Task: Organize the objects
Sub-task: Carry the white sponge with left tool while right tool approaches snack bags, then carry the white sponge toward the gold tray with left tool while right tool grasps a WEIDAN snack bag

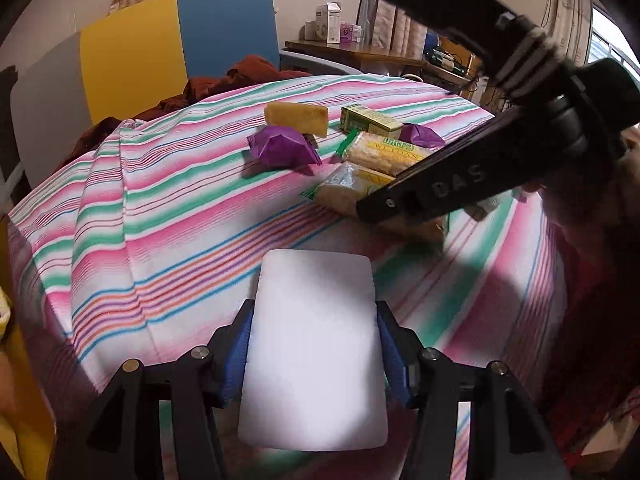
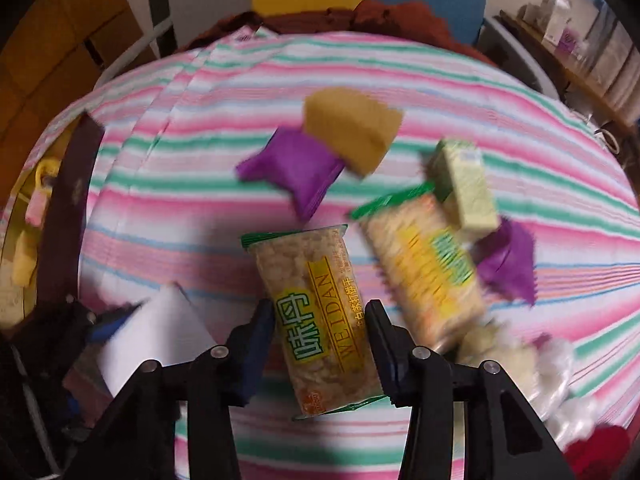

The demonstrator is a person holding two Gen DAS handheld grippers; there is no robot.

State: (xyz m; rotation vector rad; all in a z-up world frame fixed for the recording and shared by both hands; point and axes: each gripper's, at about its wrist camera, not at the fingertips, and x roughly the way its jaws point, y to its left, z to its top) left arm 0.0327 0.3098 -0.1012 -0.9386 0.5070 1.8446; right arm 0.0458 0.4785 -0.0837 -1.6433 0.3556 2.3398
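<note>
Firmly clamped, the left gripper [image 1: 314, 344] holds a plain white block [image 1: 314, 344] at the bottom centre of its view. The right gripper [image 2: 320, 340] grips a rice cracker packet [image 2: 320, 312] printed "WEIDAN", low in its frame. Above lie a second cracker packet [image 2: 424, 264], purple sachets [image 2: 292, 172], a yellow sponge [image 2: 352, 128] and a green carton [image 2: 464, 184] on the striped tablecloth [image 2: 180, 160].

Left claw [image 1: 314, 344] is gripping a white block [image 1: 316, 344] between both blue pads [image 1: 240, 344], pointing forward over the worktop. Right claw [image 2: 320, 340] is clamping a cracker packet [image 2: 320, 312], angled downward, just right of the left.
</note>
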